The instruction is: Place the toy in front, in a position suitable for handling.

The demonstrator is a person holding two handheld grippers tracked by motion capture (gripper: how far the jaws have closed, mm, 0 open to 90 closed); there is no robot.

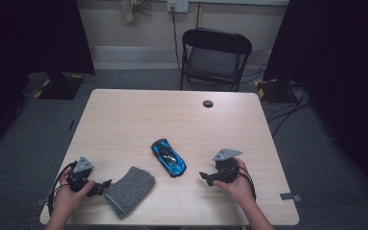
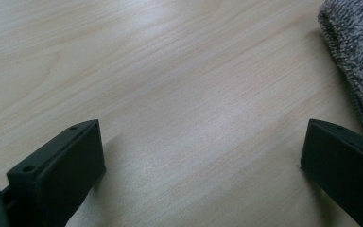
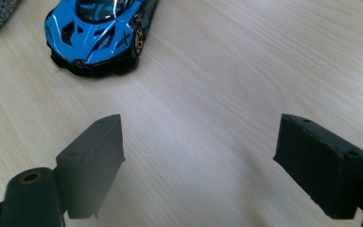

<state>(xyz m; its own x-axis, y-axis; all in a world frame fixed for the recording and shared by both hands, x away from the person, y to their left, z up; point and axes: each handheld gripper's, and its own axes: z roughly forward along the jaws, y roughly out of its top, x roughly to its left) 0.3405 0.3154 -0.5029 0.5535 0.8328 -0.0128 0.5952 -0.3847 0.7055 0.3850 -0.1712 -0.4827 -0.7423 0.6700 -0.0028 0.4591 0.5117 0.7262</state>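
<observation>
While both tools sit low near the front edge of the worktop (image 1: 124, 110), nothing is gripped yet: the left tool (image 1: 106, 184) has its jaws spread wide over bare wood, and the right tool (image 1: 203, 176) is equally released, its jaws parted with only wood grain between them.

The blue toy sports car (image 1: 168, 157) stands on its wheels near the middle of the worktop, at about ten o'clock from the right tool and a short way off. In the right gripper view the blue toy sports car (image 3: 99, 33) has one end towards the jaws. The folded grey towel (image 1: 129, 190) lies just beside the left tool, at its three o'clock; in the left gripper view its edge (image 2: 354, 52) sits at one o'clock of the open jaws.

My reading is that the work is wiping the car with the towel, and the step now is the first reach. To do it well, the left tool should turn towards three o'clock and close on the towel's near fold, taking several layers so it does not unroll. The right tool should slide to ten o'clock and straddle the car across its flanks, not nose to tail, since smooth bodywork may slip and the wheels will roll.

Both hands rest low with forearms entering at six o'clock; the left hand (image 1: 69, 196) angles its tool rightwards, the right hand (image 1: 239, 184) leftwards.
</observation>
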